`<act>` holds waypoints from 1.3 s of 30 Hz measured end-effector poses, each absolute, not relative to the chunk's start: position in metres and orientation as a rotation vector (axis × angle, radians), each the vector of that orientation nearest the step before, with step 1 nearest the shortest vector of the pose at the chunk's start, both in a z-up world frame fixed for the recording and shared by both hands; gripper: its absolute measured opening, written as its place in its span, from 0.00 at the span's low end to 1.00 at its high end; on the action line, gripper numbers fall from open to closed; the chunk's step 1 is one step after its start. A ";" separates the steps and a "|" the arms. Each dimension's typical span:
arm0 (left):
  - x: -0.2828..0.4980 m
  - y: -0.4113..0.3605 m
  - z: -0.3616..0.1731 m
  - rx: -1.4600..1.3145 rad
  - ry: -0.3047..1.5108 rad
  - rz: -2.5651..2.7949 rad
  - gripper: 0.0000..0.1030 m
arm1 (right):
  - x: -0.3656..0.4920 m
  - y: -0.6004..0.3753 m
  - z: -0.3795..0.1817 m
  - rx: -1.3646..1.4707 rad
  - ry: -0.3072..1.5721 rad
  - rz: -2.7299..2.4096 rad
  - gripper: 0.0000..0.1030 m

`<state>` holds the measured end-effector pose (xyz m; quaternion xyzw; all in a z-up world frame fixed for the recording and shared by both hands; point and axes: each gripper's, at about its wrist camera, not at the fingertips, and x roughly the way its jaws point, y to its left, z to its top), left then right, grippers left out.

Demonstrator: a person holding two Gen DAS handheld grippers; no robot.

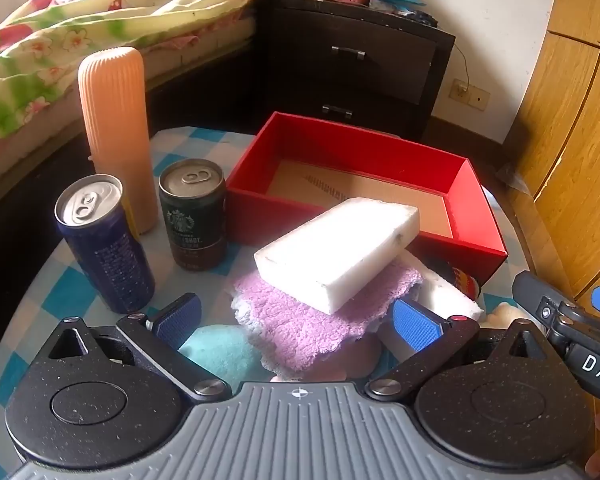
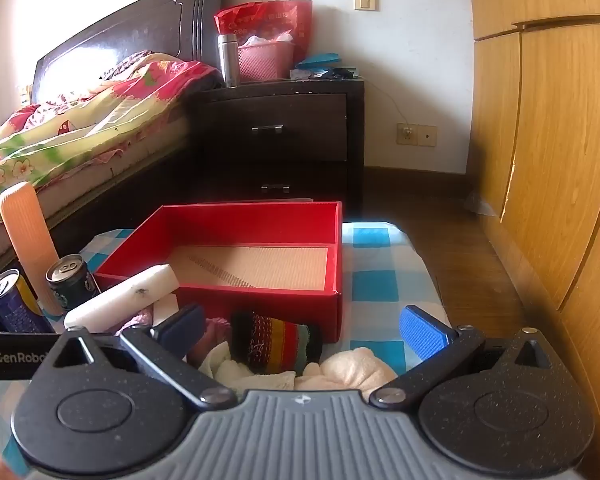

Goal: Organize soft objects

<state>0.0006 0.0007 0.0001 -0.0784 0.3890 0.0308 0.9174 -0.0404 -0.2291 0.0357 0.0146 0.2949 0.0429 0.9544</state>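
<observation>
Each gripper, left gripper (image 1: pixel 296 320) and right gripper (image 2: pixel 302 326), is built from speckled black arms, silver screws, ribbed blue pads and a ridged grey base marked with a small crosshair

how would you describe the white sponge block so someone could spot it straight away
Find the red box on the checked tablecloth. Just in front of its near wall is a heap of soft things, and the white sponge block lies tilted on top, resting on the purple fluffy cloth. It alone there is smooth, flat-sided and sharp-cornered.

Two cans (image 1: pixel 104 240) (image 1: pixel 192 212) beside ribbed peach cylinder (image 1: pixel 116 136), possibly bottle.
</observation>
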 end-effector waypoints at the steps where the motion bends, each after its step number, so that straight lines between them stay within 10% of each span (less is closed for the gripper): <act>1: 0.001 0.001 0.000 -0.160 0.799 0.062 0.95 | -0.040 -0.229 0.036 0.029 0.598 0.087 0.82; 39: 0.000 0.000 -0.001 -0.146 0.802 0.084 0.95 | -0.043 -0.227 0.037 0.021 0.586 0.078 0.82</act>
